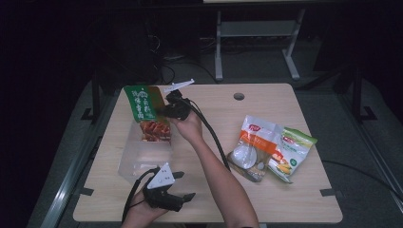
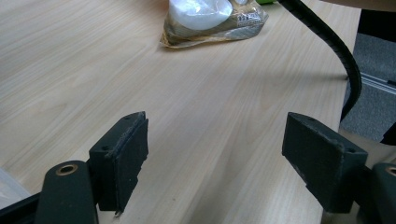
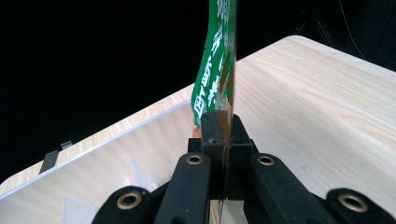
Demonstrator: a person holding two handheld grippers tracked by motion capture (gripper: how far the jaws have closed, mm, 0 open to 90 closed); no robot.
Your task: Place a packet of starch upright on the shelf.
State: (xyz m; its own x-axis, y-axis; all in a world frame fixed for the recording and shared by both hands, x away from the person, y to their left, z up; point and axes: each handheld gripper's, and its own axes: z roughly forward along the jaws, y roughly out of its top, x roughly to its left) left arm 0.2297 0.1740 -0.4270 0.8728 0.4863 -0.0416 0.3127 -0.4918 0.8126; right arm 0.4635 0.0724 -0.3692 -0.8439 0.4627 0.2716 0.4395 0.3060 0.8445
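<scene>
My right gripper (image 1: 167, 110) is shut on a green and orange snack bag (image 1: 145, 111), pinching its edge. That bag hangs upright with its lower end inside a clear plastic box (image 1: 142, 156) at the table's left. In the right gripper view the jaws clamp the thin green bag (image 3: 212, 79) edge-on above the clear box's rim (image 3: 116, 133). My left gripper (image 1: 183, 186) rests near the front edge, open, with nothing between its pads (image 2: 130, 154); bare wood lies under it.
Two more snack bags lie at the right: a white and orange one (image 1: 254, 147) and a green corn one (image 1: 292, 152). The white bag's end (image 2: 210, 18) lies ahead of the left gripper. A black cable (image 2: 334, 46) trails across the table. A hole (image 1: 238, 96) sits near the far edge.
</scene>
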